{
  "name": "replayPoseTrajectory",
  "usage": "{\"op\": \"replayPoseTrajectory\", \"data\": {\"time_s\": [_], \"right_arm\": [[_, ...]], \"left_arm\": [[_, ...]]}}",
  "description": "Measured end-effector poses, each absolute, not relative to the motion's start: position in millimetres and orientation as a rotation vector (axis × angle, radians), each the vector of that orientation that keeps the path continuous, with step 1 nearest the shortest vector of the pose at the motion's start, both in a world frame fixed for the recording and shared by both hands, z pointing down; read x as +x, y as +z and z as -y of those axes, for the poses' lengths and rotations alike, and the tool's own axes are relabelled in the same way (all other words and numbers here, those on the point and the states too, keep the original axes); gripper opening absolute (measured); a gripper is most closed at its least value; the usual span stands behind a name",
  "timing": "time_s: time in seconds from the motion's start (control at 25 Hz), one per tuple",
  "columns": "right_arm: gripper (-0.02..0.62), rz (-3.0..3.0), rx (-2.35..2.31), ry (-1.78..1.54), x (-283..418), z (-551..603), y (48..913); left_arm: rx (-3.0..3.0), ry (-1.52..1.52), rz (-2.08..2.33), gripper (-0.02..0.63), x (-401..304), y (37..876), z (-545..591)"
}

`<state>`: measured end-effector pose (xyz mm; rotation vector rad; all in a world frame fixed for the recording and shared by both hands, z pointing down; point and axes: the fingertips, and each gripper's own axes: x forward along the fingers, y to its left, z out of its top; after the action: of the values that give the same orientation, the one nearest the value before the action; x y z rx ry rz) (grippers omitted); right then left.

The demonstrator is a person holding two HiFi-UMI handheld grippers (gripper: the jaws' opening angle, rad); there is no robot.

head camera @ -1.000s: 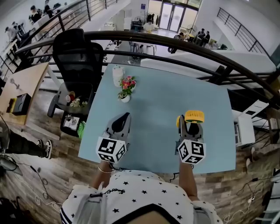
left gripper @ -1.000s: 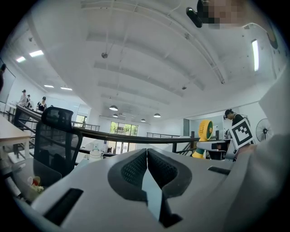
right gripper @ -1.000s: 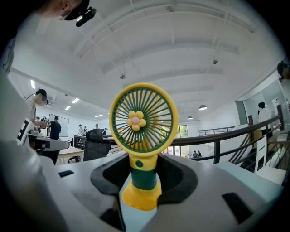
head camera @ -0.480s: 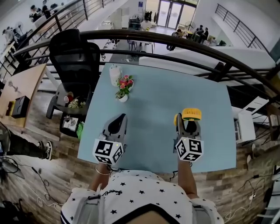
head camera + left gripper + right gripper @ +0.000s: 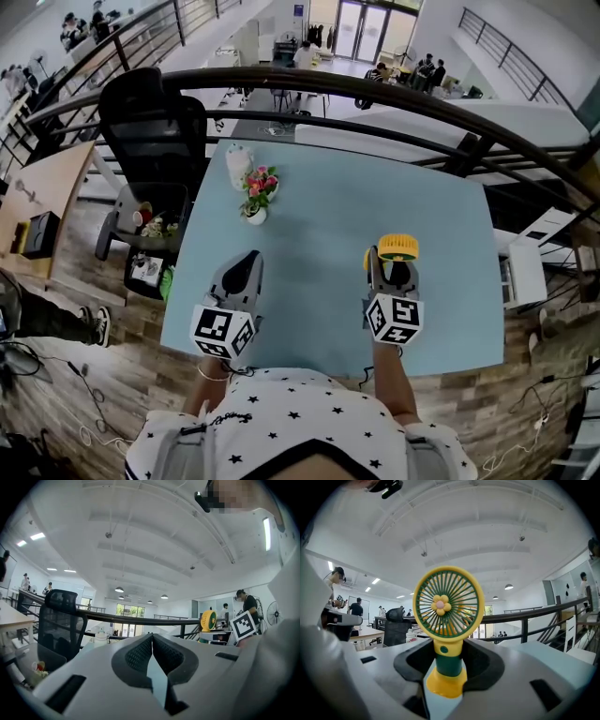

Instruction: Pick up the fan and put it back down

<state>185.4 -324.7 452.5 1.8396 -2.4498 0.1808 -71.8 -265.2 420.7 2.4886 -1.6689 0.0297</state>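
Note:
A small fan (image 5: 448,604) with a yellow ring, green grille and flower hub stands upright between my right gripper's (image 5: 449,657) black pads. They press on its green stem above the yellow foot. In the head view the fan (image 5: 397,247) pokes out ahead of the right gripper (image 5: 389,269) over the light blue table (image 5: 328,216), right of the middle. I cannot tell whether the foot touches the tabletop. My left gripper (image 5: 246,266) hovers over the table's near left part. Its pads (image 5: 140,653) are pressed together with nothing between them, and the fan (image 5: 208,620) shows far to its right.
A small pot of pink flowers (image 5: 255,195) and a white bottle (image 5: 236,161) stand at the table's far left. A black office chair (image 5: 155,122) is beyond the left edge. A dark curved railing (image 5: 375,89) runs behind the table. A person's starred shirt fills the near edge.
My right gripper has sunk a little toward the table, still gripping the fan. The left gripper has stayed where it was. The head view has shifted slightly.

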Motion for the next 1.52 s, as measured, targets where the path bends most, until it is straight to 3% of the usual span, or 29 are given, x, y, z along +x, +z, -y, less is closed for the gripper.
{"op": "replayPoseTrajectory", "data": {"time_s": [1.52], "right_arm": [[0.175, 2.240, 1.761, 0.305, 193.9, 379.6, 605.8]], "left_arm": [[2.405, 0.111, 1.733, 0.029, -96.6, 439.4, 290.6]]}}
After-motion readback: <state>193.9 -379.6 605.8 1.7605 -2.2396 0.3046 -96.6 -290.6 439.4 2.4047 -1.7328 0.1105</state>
